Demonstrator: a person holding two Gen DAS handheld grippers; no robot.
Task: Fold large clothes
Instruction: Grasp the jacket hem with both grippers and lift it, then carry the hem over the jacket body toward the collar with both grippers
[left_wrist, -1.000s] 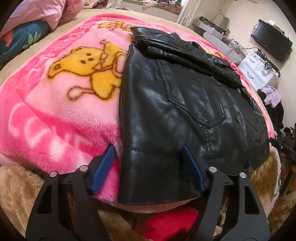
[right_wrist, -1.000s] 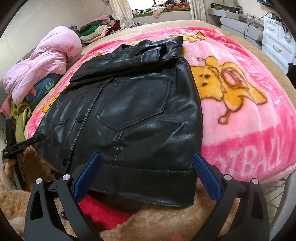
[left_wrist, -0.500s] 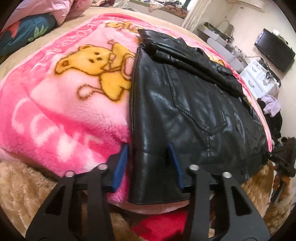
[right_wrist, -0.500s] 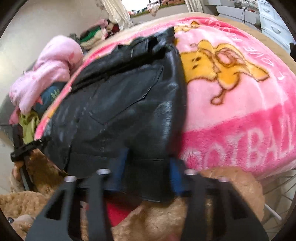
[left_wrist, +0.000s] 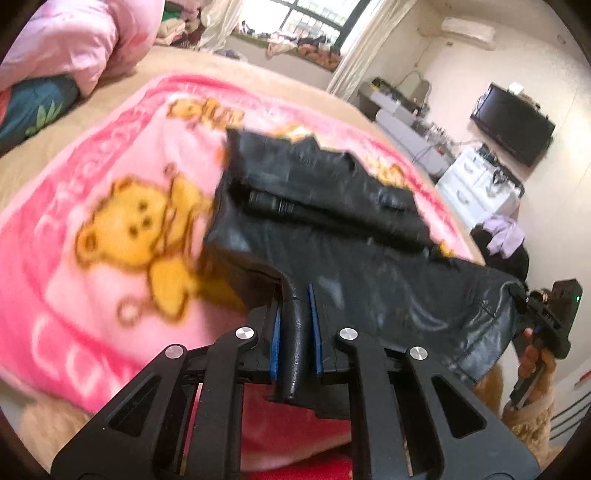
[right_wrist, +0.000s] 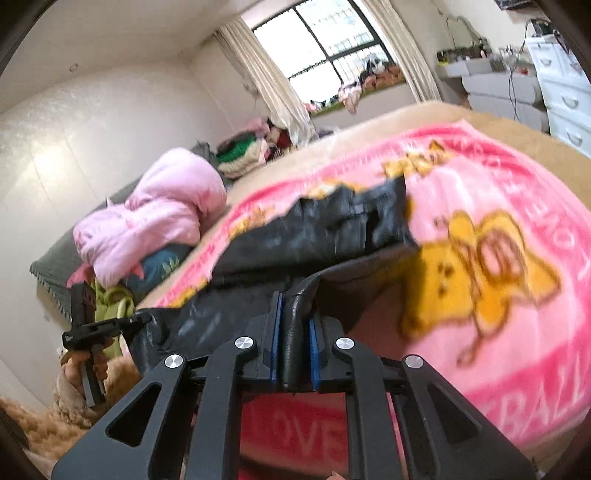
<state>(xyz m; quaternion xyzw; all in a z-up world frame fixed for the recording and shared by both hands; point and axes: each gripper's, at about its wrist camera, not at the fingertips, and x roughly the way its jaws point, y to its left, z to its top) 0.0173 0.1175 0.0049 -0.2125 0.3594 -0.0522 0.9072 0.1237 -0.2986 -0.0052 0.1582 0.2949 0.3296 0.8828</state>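
Bed (left_wrist: 258, 79) with tan cover carries everything; no containers in use. Spread on it: pink fleece blanket (left_wrist: 92, 295) printed with yellow bears, and near the far edge a pink quilt (right_wrist: 159, 218) bundled over a dark floral pillow. Black leather jacket (left_wrist: 332, 221) lies across the blanket, glossy, creased, collar end away from the cameras, one sleeve folded across the upper part; image is motion-blurred. Its near hem is lifted clear of the blanket at two corners, the body sagging between them, the far part on the bed. Left tongs (left_wrist: 295, 328): blue pads pressed together on a pinch of hem at one corner; leather stands upright between them. Right tongs (right_wrist: 293, 339): likewise clamped on the opposite hem corner, fold of leather between the pads. Each wrist view catches the other tool at the far corner of the hem, gripped by a hand (left_wrist: 532, 360). White dresser (left_wrist: 476, 184) and wall television (left_wrist: 511, 123) stand beyond the bed.
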